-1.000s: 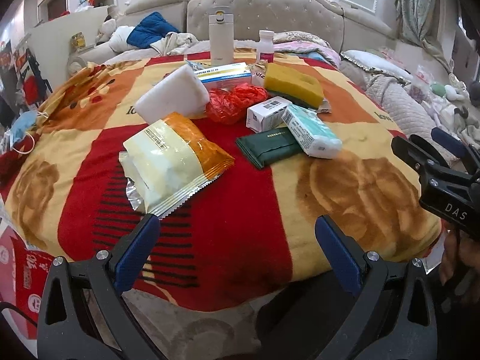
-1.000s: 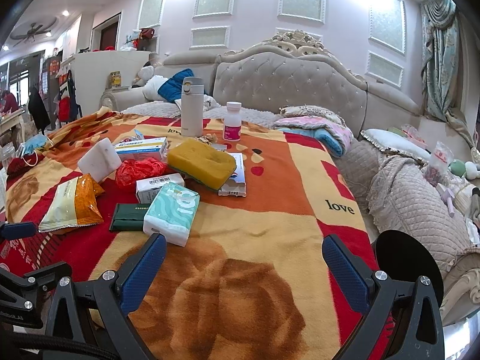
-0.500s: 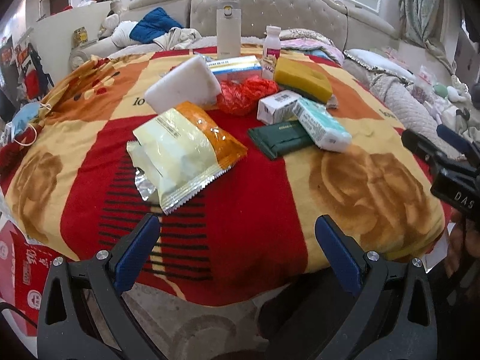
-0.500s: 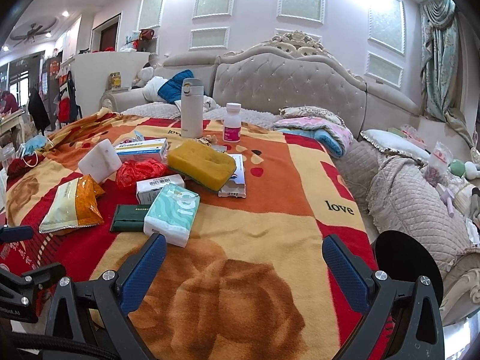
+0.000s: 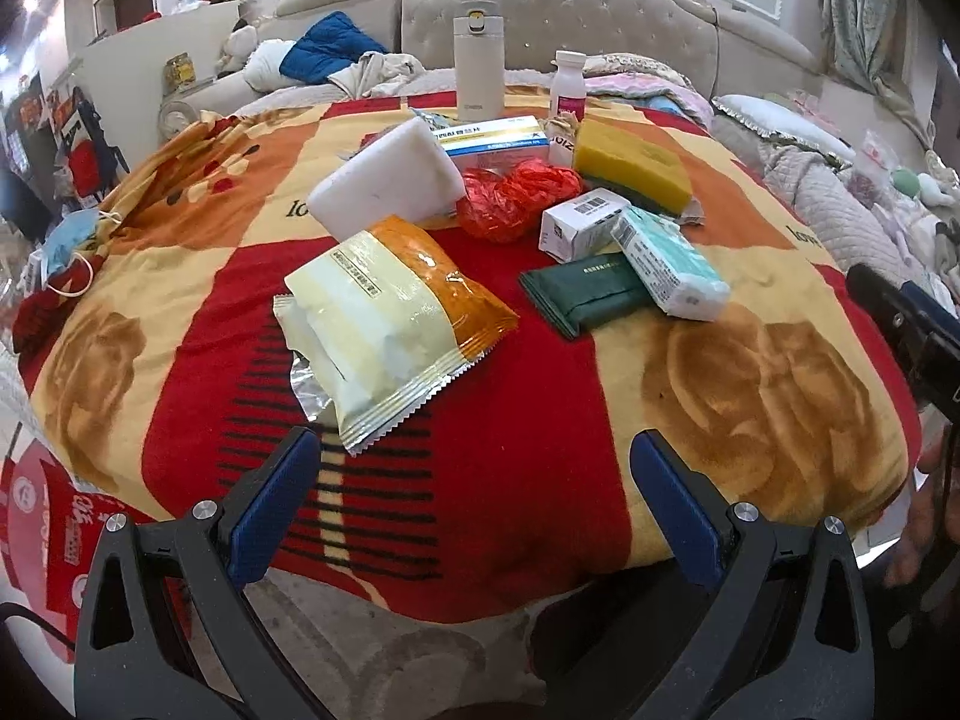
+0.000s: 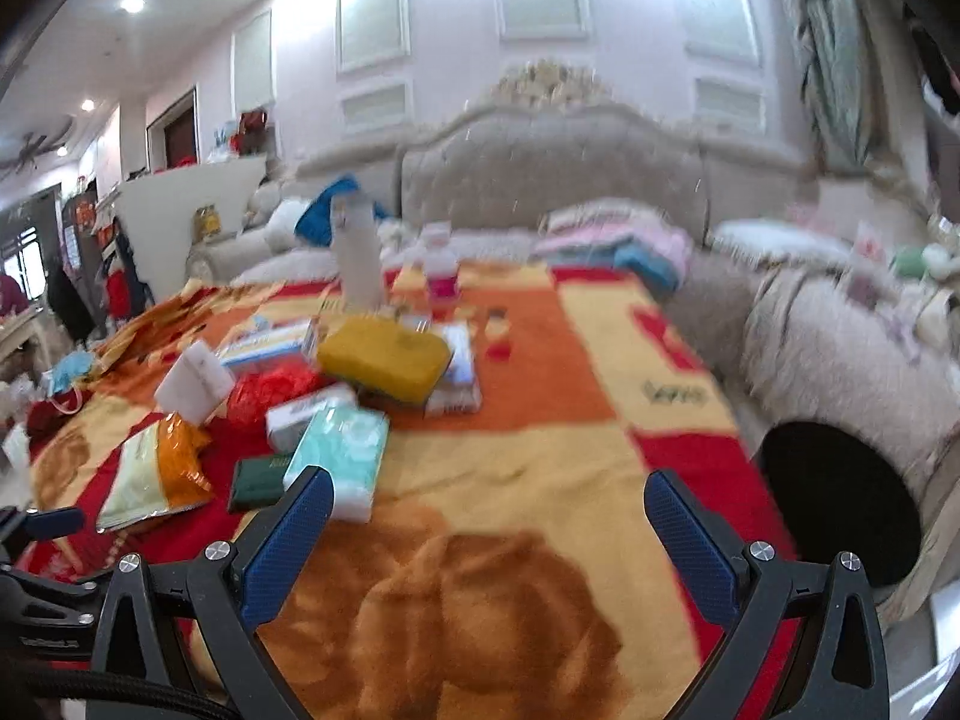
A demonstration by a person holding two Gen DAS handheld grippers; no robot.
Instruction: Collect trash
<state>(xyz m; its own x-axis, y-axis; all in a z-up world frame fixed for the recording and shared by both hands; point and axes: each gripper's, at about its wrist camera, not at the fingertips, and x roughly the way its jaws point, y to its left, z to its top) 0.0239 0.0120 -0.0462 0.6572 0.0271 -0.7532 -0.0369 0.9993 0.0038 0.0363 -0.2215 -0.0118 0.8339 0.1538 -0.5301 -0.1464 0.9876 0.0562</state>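
Left gripper (image 5: 474, 480): jaws wide apart, empty, near snack bag (image 5: 384, 324)
Right gripper (image 6: 489, 528): jaws wide apart, empty, above blanket (image 6: 510, 468)
Right view: blurred

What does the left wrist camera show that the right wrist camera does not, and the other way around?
Only the left wrist view: sharp detail, such as the torn silver end of the orange snack bag and the barcode on the small white box.

Only the right wrist view: the round black object at the blanket's right edge, the wall panels and ceiling lights. This view is blurred.

Both: the yellow sponge, red plastic bag, tissue pack, dark green pouch, white thermos, and each view's own open claw, left claw, right claw.
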